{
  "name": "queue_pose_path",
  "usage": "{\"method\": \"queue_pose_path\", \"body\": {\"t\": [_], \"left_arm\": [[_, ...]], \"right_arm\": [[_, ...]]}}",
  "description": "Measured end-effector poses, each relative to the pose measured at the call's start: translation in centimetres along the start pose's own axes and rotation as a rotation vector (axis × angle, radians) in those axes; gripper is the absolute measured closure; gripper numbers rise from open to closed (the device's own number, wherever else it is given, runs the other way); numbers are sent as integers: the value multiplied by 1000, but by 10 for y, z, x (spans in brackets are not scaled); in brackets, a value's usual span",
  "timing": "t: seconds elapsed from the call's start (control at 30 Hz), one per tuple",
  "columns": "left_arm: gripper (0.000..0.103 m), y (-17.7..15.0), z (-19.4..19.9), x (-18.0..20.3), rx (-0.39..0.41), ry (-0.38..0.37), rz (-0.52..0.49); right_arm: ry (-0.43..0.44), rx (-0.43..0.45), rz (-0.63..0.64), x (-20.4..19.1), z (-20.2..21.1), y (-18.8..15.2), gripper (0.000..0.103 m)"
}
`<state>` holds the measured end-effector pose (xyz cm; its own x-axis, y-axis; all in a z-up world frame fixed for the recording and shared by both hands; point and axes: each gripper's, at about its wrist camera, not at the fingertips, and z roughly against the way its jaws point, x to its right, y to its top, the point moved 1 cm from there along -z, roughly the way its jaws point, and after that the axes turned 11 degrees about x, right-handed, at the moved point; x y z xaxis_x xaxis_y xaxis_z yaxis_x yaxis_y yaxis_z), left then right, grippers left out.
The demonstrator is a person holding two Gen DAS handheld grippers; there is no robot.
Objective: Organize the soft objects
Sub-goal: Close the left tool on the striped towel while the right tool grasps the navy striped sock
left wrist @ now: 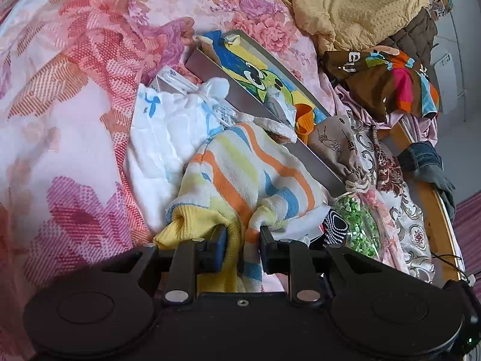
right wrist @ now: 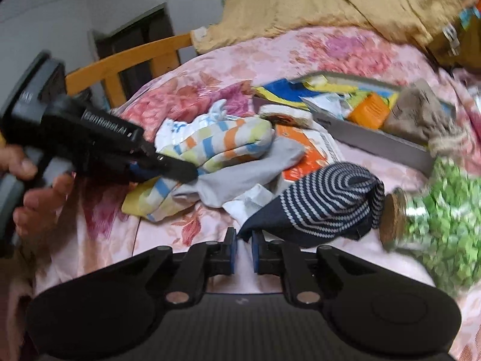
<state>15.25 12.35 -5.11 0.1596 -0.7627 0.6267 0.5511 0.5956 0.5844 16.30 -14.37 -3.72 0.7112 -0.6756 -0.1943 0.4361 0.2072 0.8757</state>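
A yellow, orange and blue striped cloth [left wrist: 240, 165] lies bunched on the pink floral bedsheet [left wrist: 75, 105]. My left gripper [left wrist: 243, 239] is shut on its near edge, with fabric filling the gap between the pads. From the right wrist view, the left gripper [right wrist: 192, 174] comes in from the left and pinches the same striped cloth [right wrist: 216, 144]. My right gripper [right wrist: 243, 249] stands open by a narrow gap with nothing between the pads. A corner of a navy striped sock [right wrist: 327, 201] lies just ahead of its tips. A grey sock [right wrist: 240, 177] rests beside the striped cloth.
A grey open box [left wrist: 240, 93] holds a blue cartoon cloth [left wrist: 255, 63] and a beige drawstring pouch [left wrist: 336, 147]. A corked jar of green bits [right wrist: 445, 225] lies at the right. A white printed cloth [left wrist: 162, 138] sits left of the box. A yellow blanket [left wrist: 360, 6] fills the back.
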Motion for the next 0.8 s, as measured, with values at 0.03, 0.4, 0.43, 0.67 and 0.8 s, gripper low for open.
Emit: {"method": "queue_pose_path", "body": {"t": [0.03, 0.4, 0.43, 0.67, 0.8], "left_arm": [[79, 1, 0, -1, -1, -5, 5], [80, 4, -3, -12, -2, -32, 95], [80, 4, -4, -13, -2, -35, 102], [86, 4, -3, -10, 27, -63, 77], [88, 2, 6, 1, 47, -107, 31]], "right_arm": [[-3, -6, -24, 4, 1, 1, 85], [-58, 24, -231, 36, 16, 6, 50], [-63, 35, -241, 39, 14, 8, 50], [-100, 77, -283, 45, 4, 9, 84], [-110, 80, -225, 36, 4, 8, 98]]}}
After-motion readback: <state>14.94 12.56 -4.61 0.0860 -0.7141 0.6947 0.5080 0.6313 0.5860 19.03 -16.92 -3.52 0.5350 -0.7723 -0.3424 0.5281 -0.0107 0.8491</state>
